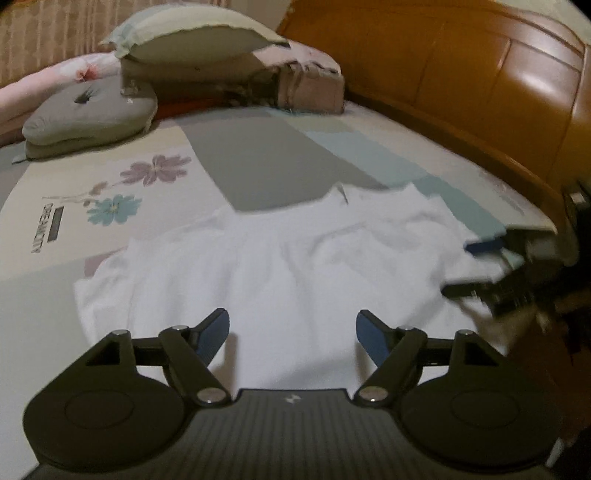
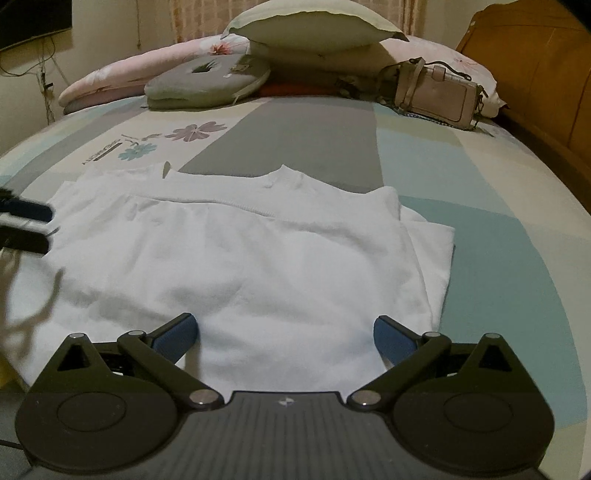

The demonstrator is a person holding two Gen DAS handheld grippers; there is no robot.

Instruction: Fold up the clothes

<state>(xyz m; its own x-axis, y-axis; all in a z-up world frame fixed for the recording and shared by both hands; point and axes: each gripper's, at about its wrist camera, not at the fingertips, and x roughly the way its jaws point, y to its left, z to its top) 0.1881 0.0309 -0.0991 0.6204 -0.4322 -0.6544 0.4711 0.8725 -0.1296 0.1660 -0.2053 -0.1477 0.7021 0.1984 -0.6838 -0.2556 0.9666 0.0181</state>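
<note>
Open bedsheet [image 2: 498,229] lies free beyond and to the right of the white garment [image 2: 236,258] — passage ends at the far pillows [image 2: 314,26], round grey cushion [image 2: 207,83], handbag [image 2: 436,94] and, rightward, the wooden headboard [image 2: 546,74].

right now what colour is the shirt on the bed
Plain white shirt, with no visible print; clearest in the right wrist view.

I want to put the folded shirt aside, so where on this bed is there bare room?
Free: the grey stripe between the white shirt collar and the pillows, and the teal panels right of the shirt. Crowded: the far end, with round cushion and handbag.
</note>
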